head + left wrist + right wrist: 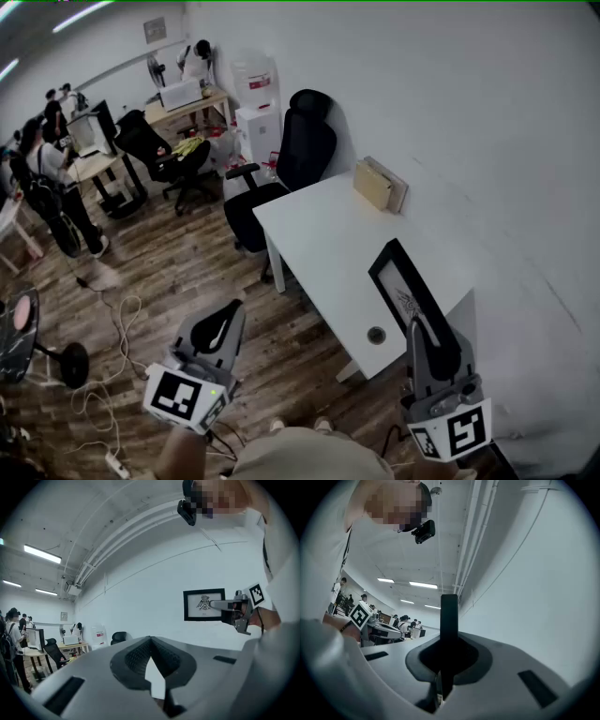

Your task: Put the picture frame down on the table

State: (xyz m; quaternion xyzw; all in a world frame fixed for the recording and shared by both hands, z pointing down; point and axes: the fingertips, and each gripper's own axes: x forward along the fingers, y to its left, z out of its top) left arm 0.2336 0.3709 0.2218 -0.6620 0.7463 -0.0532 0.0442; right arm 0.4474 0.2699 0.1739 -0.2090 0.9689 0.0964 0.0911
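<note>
The picture frame [405,281] is black with a white mat and a small bird-like drawing. It is held tilted on edge above the near right part of the white table [323,234]. My right gripper [418,330] is shut on its lower edge. The left gripper view shows the frame [204,604] face-on against the wall, with the right gripper [219,604] clamped on its right side. Along my right jaws it appears as a thin black bar [449,620]. My left gripper [228,314] is shut and holds nothing, out over the wood floor left of the table.
A flat tan box [379,184] leans at the wall on the table's far side. There is a cable hole [376,335] near the table's front edge. A black office chair [298,155] stands at the far corner. Cables [112,328] and a floor fan [21,330] lie left.
</note>
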